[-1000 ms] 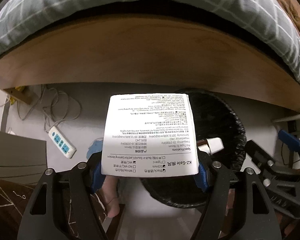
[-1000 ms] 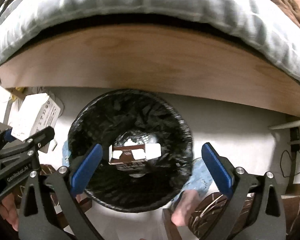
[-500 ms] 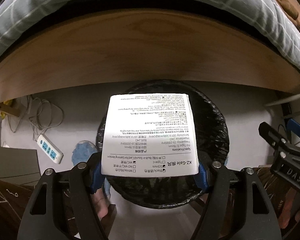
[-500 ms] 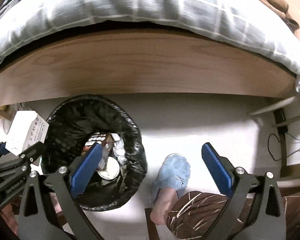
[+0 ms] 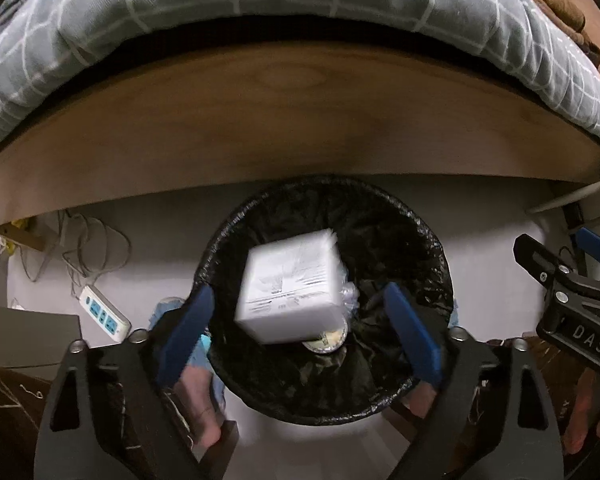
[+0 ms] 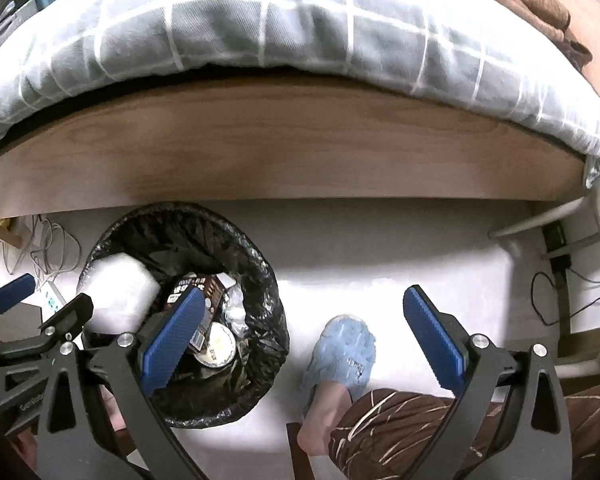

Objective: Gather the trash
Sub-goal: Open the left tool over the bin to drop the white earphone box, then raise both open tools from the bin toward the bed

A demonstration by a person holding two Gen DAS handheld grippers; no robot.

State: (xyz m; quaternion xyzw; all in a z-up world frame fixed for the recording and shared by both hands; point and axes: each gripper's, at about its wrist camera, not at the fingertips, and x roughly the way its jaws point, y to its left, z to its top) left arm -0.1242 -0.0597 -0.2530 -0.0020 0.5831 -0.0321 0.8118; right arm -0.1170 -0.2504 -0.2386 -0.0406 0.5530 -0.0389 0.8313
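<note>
- One white printed box (image 5: 290, 286), blurred and touching neither blue pad, hangs over the mouth of the black-lined trash bin (image 5: 428, 240); we judge it is dropping in, so the release step is in hand
- Our left gripper (image 5: 300, 332) stands wide and empty above the bin; a wrapper and a round lid already lie inside
- Our right gripper (image 6: 300, 336) is also wide, holding nothing, over white floor beside a blue slipper (image 6: 342, 354)
- Next, we judge, calls for seeking more trash; none shows on the floor here
</note>
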